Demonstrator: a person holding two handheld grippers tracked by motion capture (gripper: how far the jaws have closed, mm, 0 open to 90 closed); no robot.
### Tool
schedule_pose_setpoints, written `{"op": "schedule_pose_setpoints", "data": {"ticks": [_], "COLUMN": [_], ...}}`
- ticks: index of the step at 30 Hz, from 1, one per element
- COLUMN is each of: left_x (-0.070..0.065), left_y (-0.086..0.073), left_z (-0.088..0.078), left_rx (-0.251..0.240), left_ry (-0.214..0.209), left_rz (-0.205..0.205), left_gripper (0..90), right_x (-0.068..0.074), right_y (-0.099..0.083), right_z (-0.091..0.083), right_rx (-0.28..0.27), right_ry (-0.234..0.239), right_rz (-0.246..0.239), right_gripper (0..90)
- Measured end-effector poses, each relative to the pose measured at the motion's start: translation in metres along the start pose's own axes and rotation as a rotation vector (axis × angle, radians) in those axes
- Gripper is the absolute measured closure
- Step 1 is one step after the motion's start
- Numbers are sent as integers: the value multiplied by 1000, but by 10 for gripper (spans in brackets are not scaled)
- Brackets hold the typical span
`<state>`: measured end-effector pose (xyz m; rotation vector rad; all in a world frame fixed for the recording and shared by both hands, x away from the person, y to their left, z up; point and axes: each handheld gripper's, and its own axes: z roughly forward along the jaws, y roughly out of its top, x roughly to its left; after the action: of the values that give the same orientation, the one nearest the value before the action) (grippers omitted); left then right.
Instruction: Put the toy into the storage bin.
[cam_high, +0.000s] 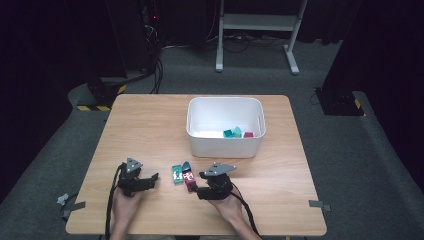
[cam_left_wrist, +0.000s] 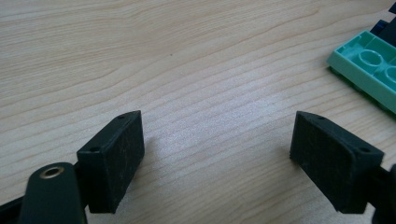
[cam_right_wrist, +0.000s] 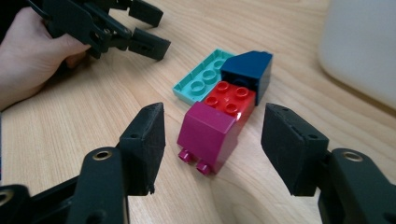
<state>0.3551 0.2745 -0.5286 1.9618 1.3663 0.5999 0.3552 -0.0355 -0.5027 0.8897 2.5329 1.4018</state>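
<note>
Both grippers low on table, jaws open, nothing held.

Right gripper (cam_right_wrist: 212, 140): jaws wide, flanking the magenta brick (cam_right_wrist: 208, 133) without touching it; red brick (cam_right_wrist: 231, 98), navy sloped brick (cam_right_wrist: 250, 70) and mint plate (cam_right_wrist: 201, 81) cluster at its 12 o'clock. Left gripper (cam_left_wrist: 217, 154): jaws wide over bare wood, mint plate at 2 o'clock. High view adds the white bin (cam_high: 225, 145) at 12 o'clock, holding teal and red pieces.

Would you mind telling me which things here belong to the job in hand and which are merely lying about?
In the job:
- magenta brick, between the open jaws of the right hand-held gripper
- red brick, dark blue brick and mint plate beside it
- white bin, holding a few bricks

Lying about:
- left hand-held gripper, open over bare table
- white frame on the floor behind
</note>
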Motion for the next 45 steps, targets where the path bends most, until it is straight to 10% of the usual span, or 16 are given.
{"op": "schedule_pose_setpoints", "data": {"ticks": [16,45], "left_x": [0,0], "left_y": [0,0], "left_z": [0,0], "left_rx": [0,0], "left_ry": [0,0], "left_rz": [0,0], "left_gripper": [177,177], "right_x": [4,-4], "right_y": [-2,-8], "right_z": [35,19], "right_rx": [66,63], "right_ry": [-79,-153], "right_rz": [42,1], "right_gripper": [359,585]}}
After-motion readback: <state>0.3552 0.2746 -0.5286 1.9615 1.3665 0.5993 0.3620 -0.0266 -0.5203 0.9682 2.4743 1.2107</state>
